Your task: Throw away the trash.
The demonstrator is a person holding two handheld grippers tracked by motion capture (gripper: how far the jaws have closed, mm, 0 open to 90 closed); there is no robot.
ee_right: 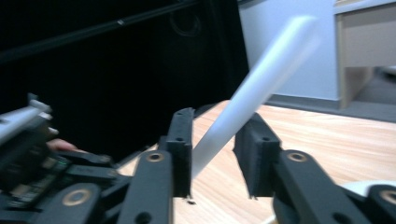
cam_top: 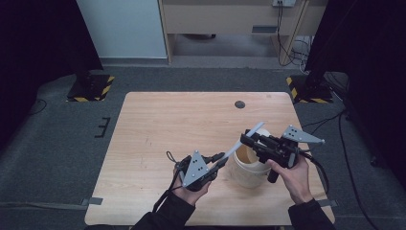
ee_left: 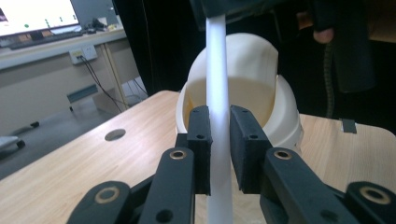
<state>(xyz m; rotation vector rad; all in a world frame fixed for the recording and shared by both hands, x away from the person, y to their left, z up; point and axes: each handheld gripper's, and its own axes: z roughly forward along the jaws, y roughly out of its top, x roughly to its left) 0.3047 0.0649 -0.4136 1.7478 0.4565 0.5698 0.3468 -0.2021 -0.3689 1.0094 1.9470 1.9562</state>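
Left tongs (ee_left: 219,149) clenched on lower end of long white plastic stick (ee_left: 217,93). Right tongs (ee_right: 215,154) straddle stick's upper end, pads not visibly pressing. Stick slants over cream plastic bucket (cam_top: 249,167) on pale wooden worktop (cam_top: 158,124). Step, likely: handover or two-handed hold. Next: right tongs need firm grip before left lets go.

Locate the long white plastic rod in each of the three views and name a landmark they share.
High view: the long white plastic rod runs diagonally at centre-right, over the cream bucket.
Left gripper view: upright at centre, clamped between the black jaws.
Right gripper view: slanting from upper right down between the jaws.
Shared landmark: the light wooden table.
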